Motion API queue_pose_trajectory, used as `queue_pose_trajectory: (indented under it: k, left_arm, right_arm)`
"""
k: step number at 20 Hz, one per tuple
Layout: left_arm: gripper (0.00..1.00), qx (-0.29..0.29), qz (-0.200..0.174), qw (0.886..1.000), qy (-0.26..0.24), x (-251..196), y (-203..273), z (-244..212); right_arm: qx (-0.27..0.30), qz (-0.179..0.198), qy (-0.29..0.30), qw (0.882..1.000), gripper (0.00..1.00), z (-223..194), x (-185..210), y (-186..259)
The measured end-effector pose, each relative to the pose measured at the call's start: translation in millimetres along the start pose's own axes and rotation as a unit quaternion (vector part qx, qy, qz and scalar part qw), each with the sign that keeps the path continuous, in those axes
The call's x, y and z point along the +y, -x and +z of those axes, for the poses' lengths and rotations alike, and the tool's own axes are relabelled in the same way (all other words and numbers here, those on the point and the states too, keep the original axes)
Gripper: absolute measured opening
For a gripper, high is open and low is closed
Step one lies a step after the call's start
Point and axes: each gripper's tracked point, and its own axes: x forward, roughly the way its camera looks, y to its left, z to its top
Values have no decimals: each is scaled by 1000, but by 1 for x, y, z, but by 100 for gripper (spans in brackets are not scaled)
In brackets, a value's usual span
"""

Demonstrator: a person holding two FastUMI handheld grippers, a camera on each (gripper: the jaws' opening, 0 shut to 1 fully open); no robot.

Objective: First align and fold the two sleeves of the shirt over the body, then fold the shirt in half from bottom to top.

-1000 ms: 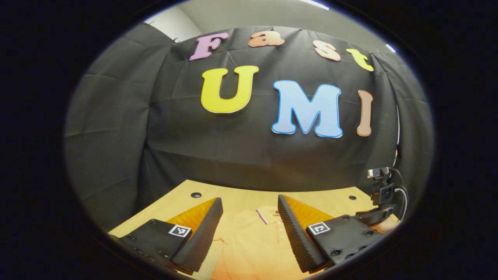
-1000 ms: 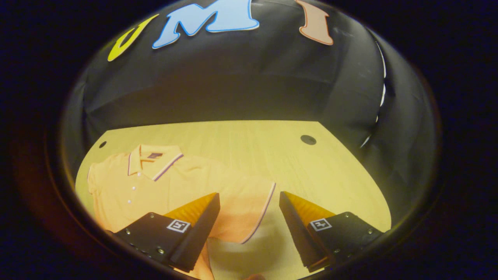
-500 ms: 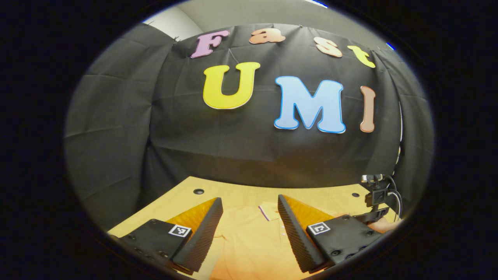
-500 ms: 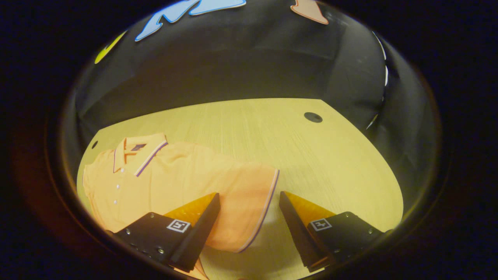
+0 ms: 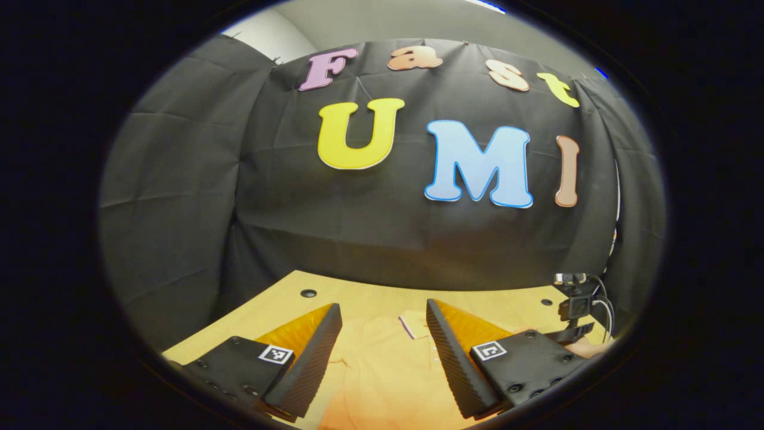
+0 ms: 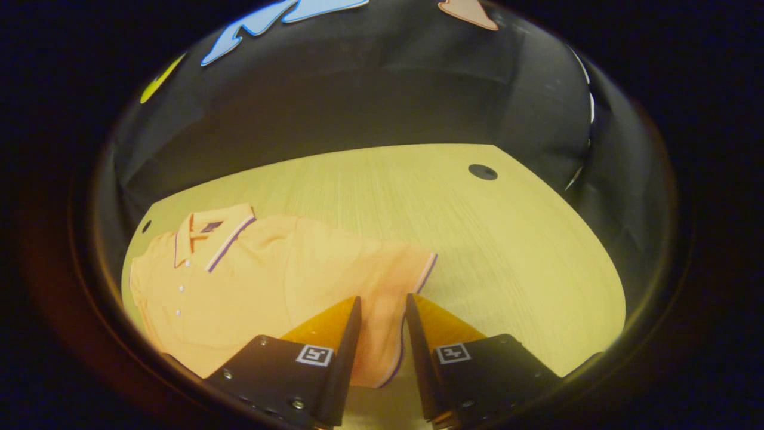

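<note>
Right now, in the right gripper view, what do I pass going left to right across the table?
Small hole → collar → sleeve between the right tongs → bare table; a bigger hole lies far right.

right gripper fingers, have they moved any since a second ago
Yes. The right gripper has narrowed its fingers around the sleeve hem, and closed in on the shirt.

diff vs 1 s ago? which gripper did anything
The right hand-held gripper moved in over the orange polo shirt's sleeve, and its fingers have narrowed around the striped cuff edge; whether they press the cloth yet cannot be told. The left hand-held gripper stays open above the shirt's collar, barely shifted. The shirt lies flat on the light wooden table, unfolded.
</note>
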Motion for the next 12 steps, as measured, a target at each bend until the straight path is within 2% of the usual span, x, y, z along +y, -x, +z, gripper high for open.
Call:
queue_pose_trajectory:
  k: [1,3,5,6,9,12]
  left_arm:
    - [93,-1,1,1000,0,1,2,0]
    - [94,0,5,1000,2,2,7,-2]
    - [94,-2,8,1000,6,3,12,-1]
    - [94,-4,11,1000,6,4,15,0]
    - [94,-8,16,1000,4,6,23,2]
    - [94,-12,21,1000,5,8,30,4]
  right_arm:
    - [2,3,-1,1000,48,1,0,2]
    - [4,7,-14,1000,18,0,3,1]
    - [8,14,-16,1000,19,-1,3,15]
    - [4,12,-16,1000,6,0,5,0]
    - [-1,8,-13,1000,6,8,6,5]
    - [-35,8,22,999,6,28,14,19]
